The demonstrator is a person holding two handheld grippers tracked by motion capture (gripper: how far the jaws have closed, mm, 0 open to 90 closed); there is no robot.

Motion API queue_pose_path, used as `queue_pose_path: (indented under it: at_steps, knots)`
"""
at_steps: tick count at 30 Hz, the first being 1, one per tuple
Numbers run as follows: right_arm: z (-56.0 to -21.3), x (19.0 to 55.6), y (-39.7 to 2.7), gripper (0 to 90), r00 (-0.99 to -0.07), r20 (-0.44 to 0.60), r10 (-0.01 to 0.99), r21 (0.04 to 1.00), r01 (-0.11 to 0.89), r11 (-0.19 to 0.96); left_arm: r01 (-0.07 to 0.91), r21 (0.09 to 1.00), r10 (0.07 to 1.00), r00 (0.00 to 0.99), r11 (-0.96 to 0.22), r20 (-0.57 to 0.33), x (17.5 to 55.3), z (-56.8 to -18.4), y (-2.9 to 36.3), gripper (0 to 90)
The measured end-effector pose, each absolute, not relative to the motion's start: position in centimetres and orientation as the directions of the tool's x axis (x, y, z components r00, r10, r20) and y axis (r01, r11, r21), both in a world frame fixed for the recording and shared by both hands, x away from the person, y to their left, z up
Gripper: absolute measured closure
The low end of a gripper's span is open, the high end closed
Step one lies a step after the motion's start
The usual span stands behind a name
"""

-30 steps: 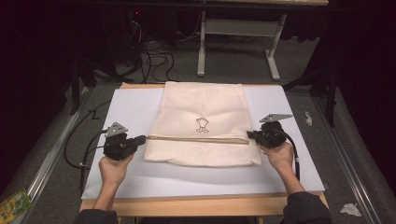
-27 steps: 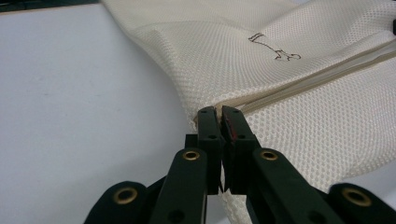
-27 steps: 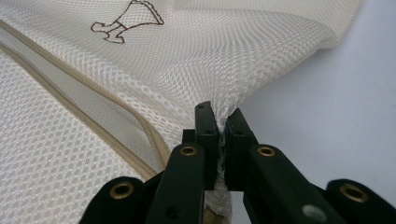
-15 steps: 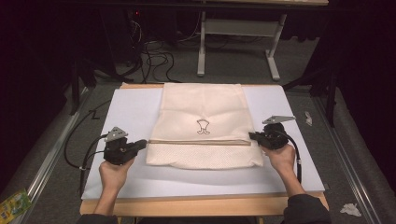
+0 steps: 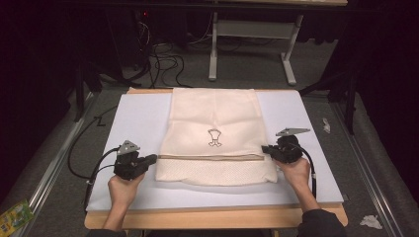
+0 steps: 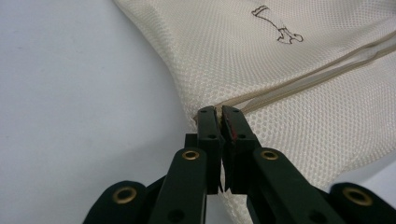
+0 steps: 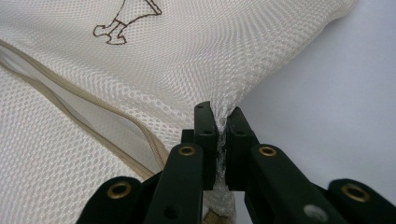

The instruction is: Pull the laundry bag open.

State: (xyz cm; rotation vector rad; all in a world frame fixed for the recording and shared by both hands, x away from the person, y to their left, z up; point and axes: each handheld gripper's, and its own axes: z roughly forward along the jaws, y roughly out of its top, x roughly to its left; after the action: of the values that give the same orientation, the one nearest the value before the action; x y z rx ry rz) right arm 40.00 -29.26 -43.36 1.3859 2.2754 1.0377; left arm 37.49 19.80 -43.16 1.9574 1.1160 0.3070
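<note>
Fingers (image 6: 239, 133) on both grippers pinch the mesh bag (image 5: 215, 118) at opposite zipper ends; bag runs away from the person.

A wooden bench (image 5: 212, 218) stands in a dim room, its top covered by a white sheet (image 5: 133, 118) that catches most of the light. Grey carpet floor (image 5: 375, 163) surrounds it, darkening toward the far side. Beyond the bench stands a white metal table frame (image 5: 249, 44) on two feet, with black cables (image 5: 165, 61) tangled on the floor beside it. Crumpled paper scraps (image 5: 369, 221) lie at the right, and a green packet (image 5: 14, 217) lies at the lower left corner.
</note>
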Motion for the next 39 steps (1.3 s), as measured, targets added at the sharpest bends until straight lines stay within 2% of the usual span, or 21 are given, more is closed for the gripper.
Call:
queue_pose_path:
  at_steps: [13,20,28,32,36,39]
  knots:
    - [-45.2,39.8,-29.3,83.1,-0.489,0.133,0.862,0.680,0.678,0.279,0.619,0.730,0.806,0.569,-0.290,-0.162,38.1,-44.4,18.9,86.1]
    - [-45.4,39.8,-29.3,76.4,-0.483,0.126,0.867,0.669,0.687,0.285,0.628,0.718,0.808,0.568,-0.301,-0.157,38.3,-44.8,18.8,83.9]
    - [-45.4,39.7,-29.3,60.3,-0.458,0.121,0.880,0.680,0.685,0.263,0.623,0.726,0.811,0.563,-0.291,-0.158,38.4,-44.7,18.9,75.2]
    - [-45.2,39.6,-29.5,54.2,-0.448,0.116,0.887,0.689,0.679,0.253,0.617,0.733,0.815,0.559,-0.285,-0.154,38.4,-44.5,19.1,67.7]
    - [-44.9,39.3,-29.8,51.9,-0.439,0.116,0.891,0.705,0.668,0.237,0.606,0.748,0.819,0.553,-0.271,-0.152,38.3,-44.3,19.3,60.4]
    - [-44.5,39.0,-29.9,53.4,-0.447,0.111,0.888,0.722,0.650,0.237,0.592,0.764,0.824,0.547,-0.257,-0.148,38.1,-43.9,19.7,58.7]
